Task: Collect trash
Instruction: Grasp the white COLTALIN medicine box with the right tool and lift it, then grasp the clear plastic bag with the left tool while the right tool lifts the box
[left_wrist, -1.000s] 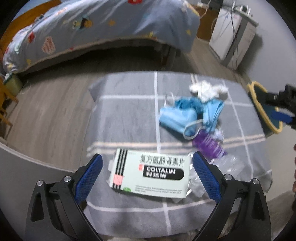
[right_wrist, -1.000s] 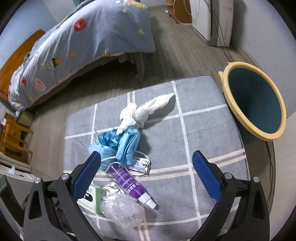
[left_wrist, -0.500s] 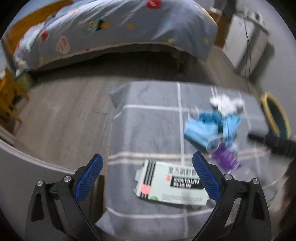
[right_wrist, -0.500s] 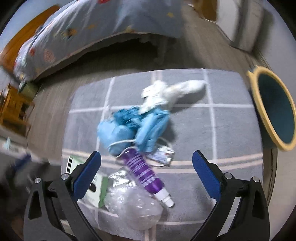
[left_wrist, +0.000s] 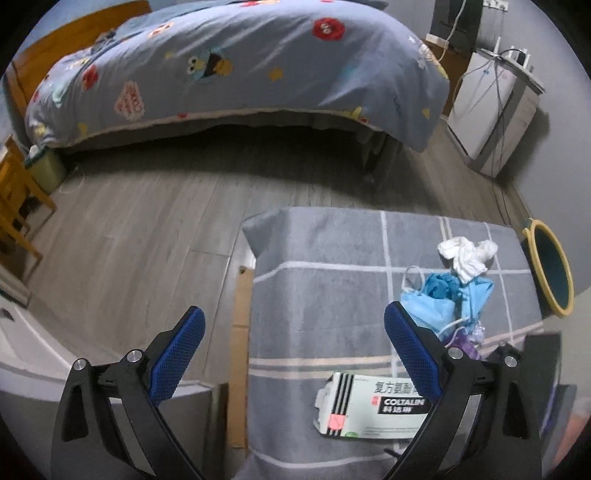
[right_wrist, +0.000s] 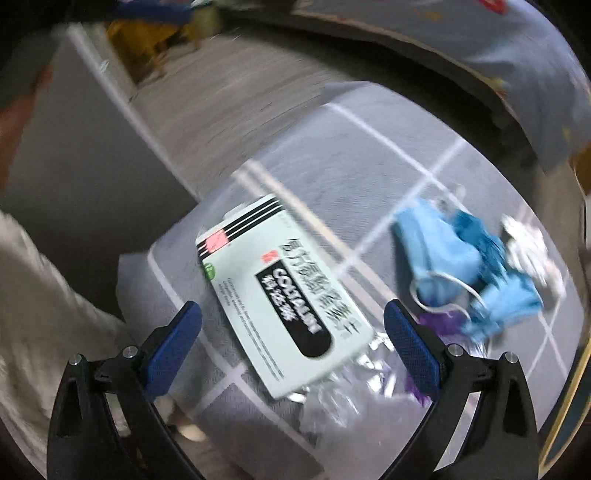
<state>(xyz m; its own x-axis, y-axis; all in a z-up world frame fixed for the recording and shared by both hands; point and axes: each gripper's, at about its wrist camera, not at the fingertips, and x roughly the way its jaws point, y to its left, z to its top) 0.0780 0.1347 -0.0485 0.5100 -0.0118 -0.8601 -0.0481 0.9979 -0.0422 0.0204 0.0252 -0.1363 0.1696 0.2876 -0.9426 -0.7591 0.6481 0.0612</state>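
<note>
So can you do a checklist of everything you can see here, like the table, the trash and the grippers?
Surface: grey checked cloth over a low table.
Job's things: medicine box nearest; blue masks, white tissue, purple bottle, crinkled clear plastic; yellow-rimmed bin beside the table.
Clutter: nothing seen.
Grippers: left gripper open, empty; right gripper open, over the box, view blurred.
Cables: wires on the white cabinet.
Surroundings: bed, wood floor.

– What am I working over?
– I see a grey checked cloth (left_wrist: 325, 295) covering a surface. On it lie a medicine box (left_wrist: 373, 410), blue face masks (left_wrist: 439, 302), a crumpled white tissue (left_wrist: 467, 254) and a purple bottle (left_wrist: 465, 341), mostly hidden.
</note>
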